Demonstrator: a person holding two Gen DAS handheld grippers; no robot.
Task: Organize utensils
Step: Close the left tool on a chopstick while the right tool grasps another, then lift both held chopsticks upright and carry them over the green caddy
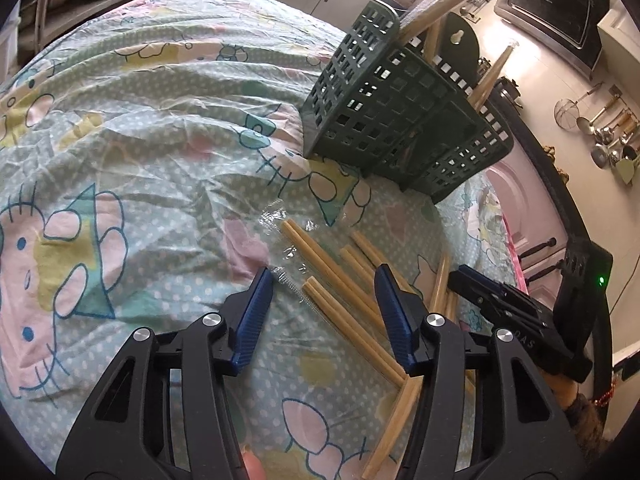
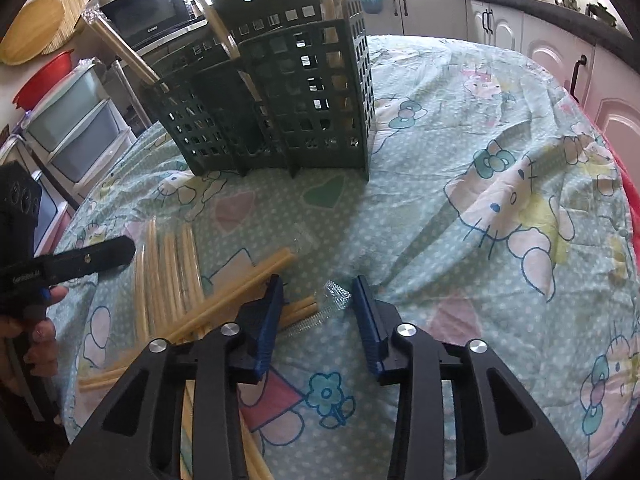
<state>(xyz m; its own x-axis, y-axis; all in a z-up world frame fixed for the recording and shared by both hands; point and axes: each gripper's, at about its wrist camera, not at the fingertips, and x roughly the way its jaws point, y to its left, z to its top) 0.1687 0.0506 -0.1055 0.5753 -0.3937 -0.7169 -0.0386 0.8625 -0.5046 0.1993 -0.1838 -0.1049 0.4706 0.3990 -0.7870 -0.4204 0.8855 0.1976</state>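
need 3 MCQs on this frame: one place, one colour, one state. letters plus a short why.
1. Where do the loose bamboo straws lie?
A. on the tablecloth in front of the caddy
B. on the microwave
C. in a drawer

2. What colour is the utensil caddy?
A. red
B. dark green
C. white

3. How is the left claw?
A. clamped on the caddy
B. open over straws
C. out of view

A: straws are scattered on the cloth.
B: the lattice walls are dark green.
B: its jaws stand apart, pads pressing nothing.

Dk green holder (image 2: pixel 280 92), tan straws (image 2: pixel 168 272), mint polka-dot cat-print cloth (image 2: pixel 480 160), blue-padded black claws (image 1: pixel 320 312).
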